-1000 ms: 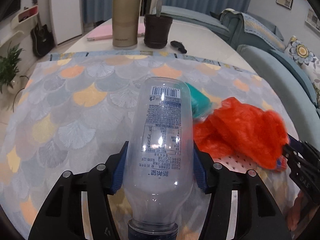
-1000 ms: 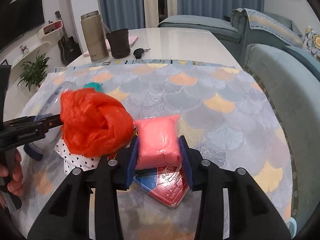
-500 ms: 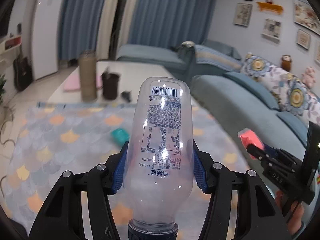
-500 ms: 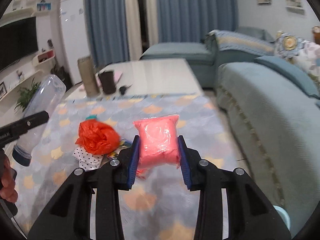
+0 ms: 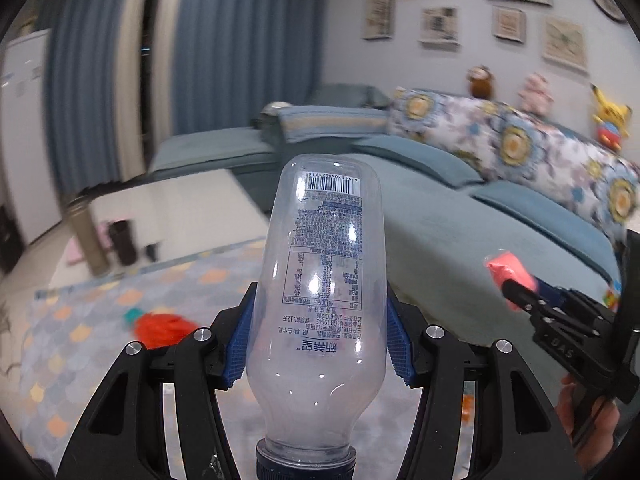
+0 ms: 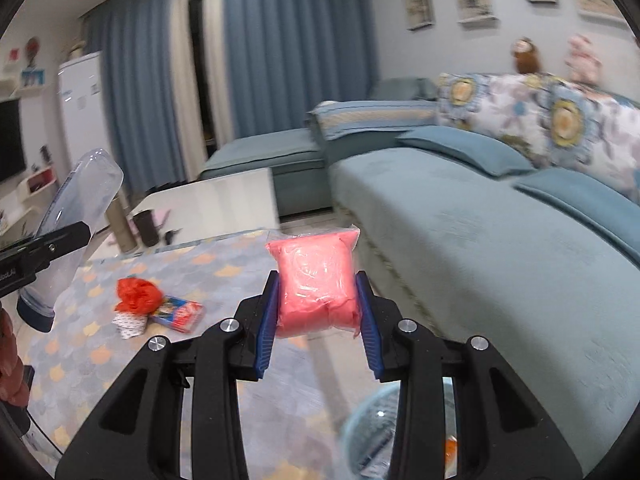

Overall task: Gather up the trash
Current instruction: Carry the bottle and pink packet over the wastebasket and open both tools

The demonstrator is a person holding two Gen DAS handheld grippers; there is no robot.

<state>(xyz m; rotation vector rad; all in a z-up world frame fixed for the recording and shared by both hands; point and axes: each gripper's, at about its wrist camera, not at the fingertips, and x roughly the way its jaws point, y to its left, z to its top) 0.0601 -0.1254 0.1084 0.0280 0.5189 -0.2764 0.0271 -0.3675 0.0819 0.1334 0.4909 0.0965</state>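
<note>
My left gripper (image 5: 318,336) is shut on an empty clear plastic bottle (image 5: 320,288), cap toward the camera, held up above the table. My right gripper (image 6: 316,316) is shut on a pink plastic packet (image 6: 316,280), also lifted off the table. Each gripper shows in the other's view: the packet (image 5: 508,270) at the right, the bottle (image 6: 76,216) at the left. On the patterned tablecloth (image 6: 224,264) lie a crumpled orange bag (image 6: 138,296), a red-and-blue wrapper (image 6: 178,311) and a dotted white wrapper (image 6: 130,324). A clear-lined round bin (image 6: 368,432) shows low between the right gripper's arms.
A teal sofa (image 6: 480,240) with flowered cushions runs along the right of the table. At the table's far end stand a tan flask (image 5: 86,240), a dark cup (image 5: 122,242) and a small black object (image 5: 152,250). A teal item (image 5: 132,314) lies beside the orange bag.
Both grippers have risen off the table and swung to the right toward the sofa, carrying the bottle and the pink packet. The orange bag and wrappers stay on the cloth, now farther off.
</note>
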